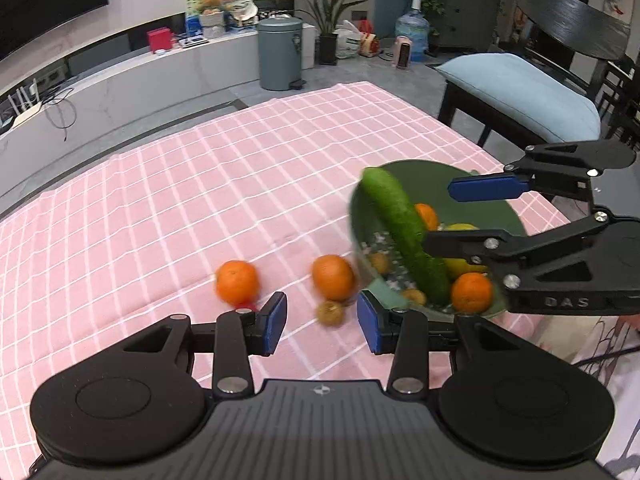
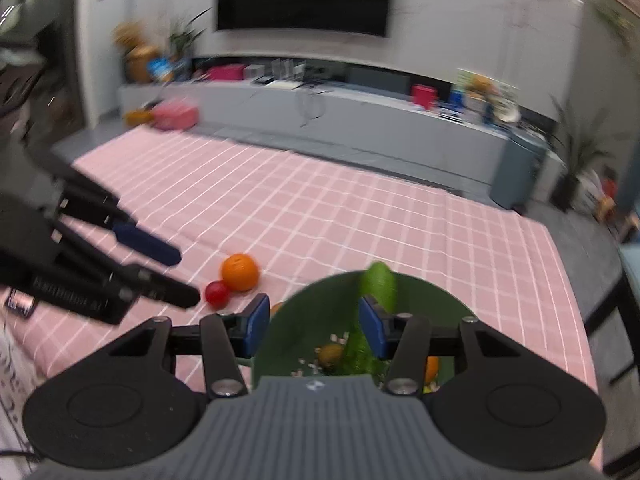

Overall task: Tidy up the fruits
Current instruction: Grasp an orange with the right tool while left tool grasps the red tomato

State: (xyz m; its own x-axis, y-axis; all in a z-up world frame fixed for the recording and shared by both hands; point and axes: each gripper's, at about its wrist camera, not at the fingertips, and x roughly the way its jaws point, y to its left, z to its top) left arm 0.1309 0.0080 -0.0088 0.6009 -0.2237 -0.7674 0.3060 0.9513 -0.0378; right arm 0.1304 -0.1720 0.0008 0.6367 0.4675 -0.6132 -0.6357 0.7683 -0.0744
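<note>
A pink checked tablecloth [image 1: 240, 184] covers the table. Near its right edge sits a round dark-green bowl [image 1: 424, 176] with a flower-printed inside. A long green cucumber [image 1: 404, 236] leans in it, one end poking over the far rim, with two orange mandarins [image 1: 472, 292], a yellow fruit [image 1: 460, 264] and small brown fruits around it. On the cloth to the left of the bowl lie two more loose mandarins [image 1: 236, 282], a small brown fruit [image 1: 331, 313] and a small red fruit [image 2: 217, 293]. The left gripper [image 1: 322, 328] hangs open above the brown fruit, holding nothing. The right gripper [image 2: 314, 326] hangs open over the bowl's near rim, also empty.
</note>
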